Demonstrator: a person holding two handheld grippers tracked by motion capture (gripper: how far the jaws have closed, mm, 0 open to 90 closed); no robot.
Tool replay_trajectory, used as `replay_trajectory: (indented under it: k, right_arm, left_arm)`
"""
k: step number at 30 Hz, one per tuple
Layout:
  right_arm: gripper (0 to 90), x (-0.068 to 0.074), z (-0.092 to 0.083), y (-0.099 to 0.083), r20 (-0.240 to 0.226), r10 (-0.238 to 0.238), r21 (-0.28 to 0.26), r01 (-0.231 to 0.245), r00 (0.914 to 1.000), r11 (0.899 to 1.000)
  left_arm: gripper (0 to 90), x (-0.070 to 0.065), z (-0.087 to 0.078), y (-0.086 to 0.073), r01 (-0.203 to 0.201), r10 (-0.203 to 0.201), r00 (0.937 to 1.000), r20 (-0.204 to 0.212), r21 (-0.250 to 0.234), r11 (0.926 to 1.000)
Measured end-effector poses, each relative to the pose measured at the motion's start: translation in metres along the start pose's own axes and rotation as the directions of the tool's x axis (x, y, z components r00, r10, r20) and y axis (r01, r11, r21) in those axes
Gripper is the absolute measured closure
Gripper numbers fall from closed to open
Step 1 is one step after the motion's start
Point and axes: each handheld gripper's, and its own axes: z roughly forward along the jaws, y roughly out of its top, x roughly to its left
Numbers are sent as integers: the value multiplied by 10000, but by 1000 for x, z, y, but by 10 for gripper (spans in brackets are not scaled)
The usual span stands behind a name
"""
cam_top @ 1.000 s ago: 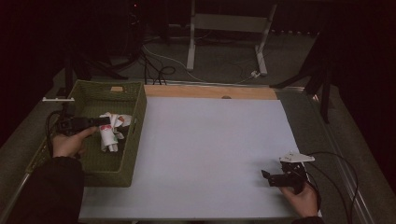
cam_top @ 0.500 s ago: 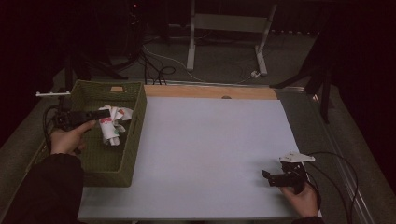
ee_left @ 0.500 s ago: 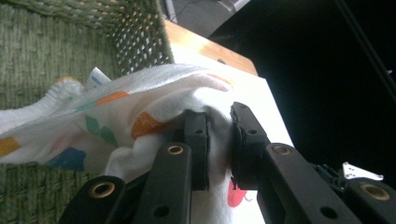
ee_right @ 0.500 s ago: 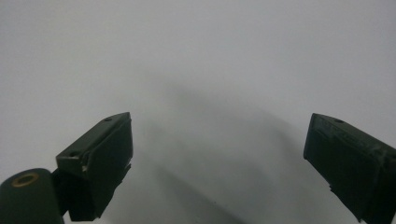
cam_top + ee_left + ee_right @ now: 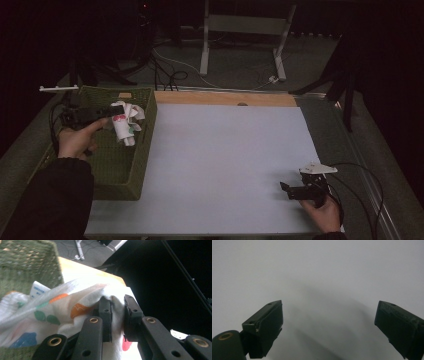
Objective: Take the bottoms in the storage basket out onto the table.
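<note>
White cloth printed with orange, green, blue and red shapes [image 5: 62, 312] sits pinched between the two black jaws of the left gripper [image 5: 117, 315], a fold of the fabric squeezed in the narrow gap between the pads while the rest spills out to one side of them. In the high view the left gripper [image 5: 102, 114] holds the bunched cloth [image 5: 125, 122] above the green woven basket [image 5: 117, 175], near the basket's far end, with the loose part hanging toward the basket's inside. The basket stands at the left edge of the pale grey tabletop [image 5: 225, 160]. Well apart from it, at the near right corner of the table, the right gripper [image 5: 286, 190] rests in a hand close to the surface. Its jaws stand wide and released over the bare tabletop [image 5: 324, 277], clasping nothing.
</note>
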Motion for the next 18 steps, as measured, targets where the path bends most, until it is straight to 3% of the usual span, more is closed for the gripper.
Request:
replay_trajectory:
  k: [18]
  right_arm:
    - [82,-1,-1,0,-19,11,-21,-11,10000,10000]
  left_arm:
    - [800,-42,40,9,-771,735,9953,637,559,9955]
